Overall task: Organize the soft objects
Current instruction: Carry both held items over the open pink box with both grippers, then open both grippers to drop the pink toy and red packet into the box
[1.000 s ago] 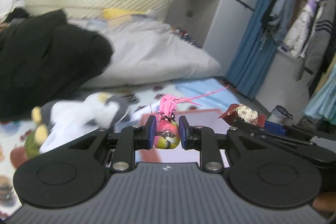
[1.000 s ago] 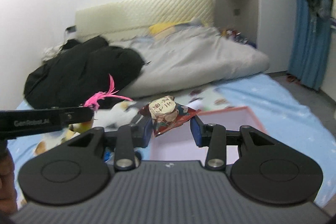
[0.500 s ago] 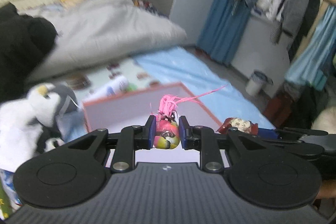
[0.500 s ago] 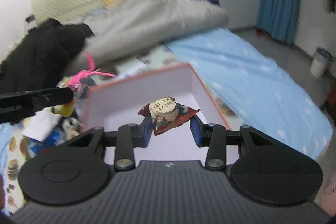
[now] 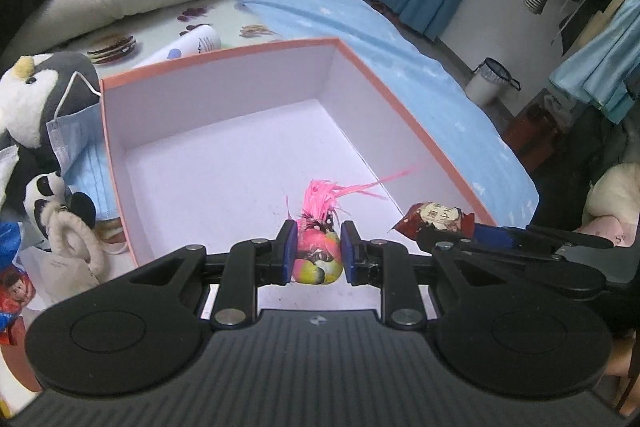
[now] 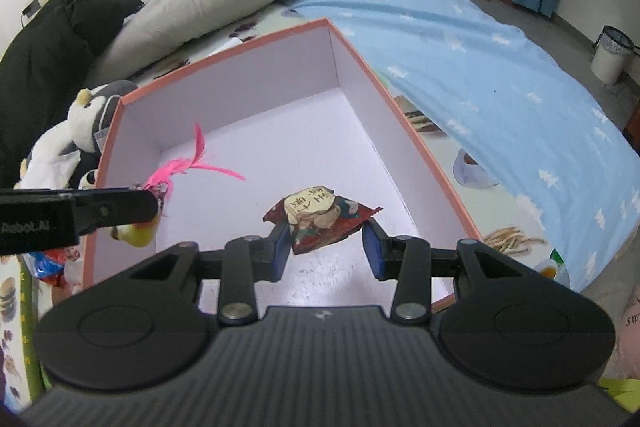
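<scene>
Left gripper (image 5: 317, 255) clamped on a feather toy (image 5: 316, 259), pink plume sticking up mid-frame, yellow-pink body squeezed between the blue pads (image 5: 289, 251). Right gripper (image 6: 326, 245) pinching a red packet (image 6: 320, 217) low centre, fingers closed on its crumpled edges. Both poised above the open box (image 5: 120, 147), which fills the middle of each view, white floor bare.

Judged step: dropping both items in. Best done by lowering until each sits just above the floor, well inside the pink rim, then spreading the fingers slowly so nothing bounces out. Worth keeping the two grippers apart: in the left view the packet hangs just right of the toy, near the lower right rim. Feathers may snag on a pad, so lift straight up after release.

Penguin (image 5: 36, 99), panda (image 5: 44, 195) and mask (image 5: 80, 147) lie outside the box at left edge, probably next in line.
</scene>
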Demonstrator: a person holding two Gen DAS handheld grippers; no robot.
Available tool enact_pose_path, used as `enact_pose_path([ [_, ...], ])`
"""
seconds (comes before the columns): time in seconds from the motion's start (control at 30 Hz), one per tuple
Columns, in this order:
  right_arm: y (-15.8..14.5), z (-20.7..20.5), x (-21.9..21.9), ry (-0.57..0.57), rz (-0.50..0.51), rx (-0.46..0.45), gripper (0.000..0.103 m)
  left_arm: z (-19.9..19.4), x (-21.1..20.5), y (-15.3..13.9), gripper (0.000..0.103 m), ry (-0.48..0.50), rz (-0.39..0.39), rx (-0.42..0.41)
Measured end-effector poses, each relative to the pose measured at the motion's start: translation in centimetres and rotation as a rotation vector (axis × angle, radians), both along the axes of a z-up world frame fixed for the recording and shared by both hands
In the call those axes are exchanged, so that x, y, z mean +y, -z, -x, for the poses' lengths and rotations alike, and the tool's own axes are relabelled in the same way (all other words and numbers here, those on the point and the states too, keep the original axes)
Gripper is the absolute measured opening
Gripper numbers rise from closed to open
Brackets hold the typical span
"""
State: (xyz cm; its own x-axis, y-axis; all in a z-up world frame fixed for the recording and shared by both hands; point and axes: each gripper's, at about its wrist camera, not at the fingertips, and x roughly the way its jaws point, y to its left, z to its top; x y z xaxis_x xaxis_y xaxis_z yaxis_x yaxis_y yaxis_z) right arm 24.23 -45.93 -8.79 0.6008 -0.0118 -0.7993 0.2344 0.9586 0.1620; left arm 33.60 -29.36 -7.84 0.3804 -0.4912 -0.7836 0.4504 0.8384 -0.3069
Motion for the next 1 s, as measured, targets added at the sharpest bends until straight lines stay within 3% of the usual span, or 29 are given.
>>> enact_pose_path([
  [0.13,0.3,-0.1,-0.3,-0.001,-0.033,0.000,0.050,-0.3,-0.1,0.4,0.040,0.005,-0.009,0.022],
  [0.23,-0.4,0.3,-0.1,-0.007,-0.020,-0.016,0.055,0.2,0.4,-0.4,0.041,-0.010,-0.008,0.000],
  [0.7,-7.5,4.2,3.6,-0.063,0.000,-0.213,0.055,6.1,6.9,-9.8,0.045,-0.087,0.069,-0.208],
  [1.0,-11.0,7.8,8.2,-0.165,0.003,-0.328,0.055,12.4,12.9,-12.3,0.045,-0.173,0.087,-0.289],
])
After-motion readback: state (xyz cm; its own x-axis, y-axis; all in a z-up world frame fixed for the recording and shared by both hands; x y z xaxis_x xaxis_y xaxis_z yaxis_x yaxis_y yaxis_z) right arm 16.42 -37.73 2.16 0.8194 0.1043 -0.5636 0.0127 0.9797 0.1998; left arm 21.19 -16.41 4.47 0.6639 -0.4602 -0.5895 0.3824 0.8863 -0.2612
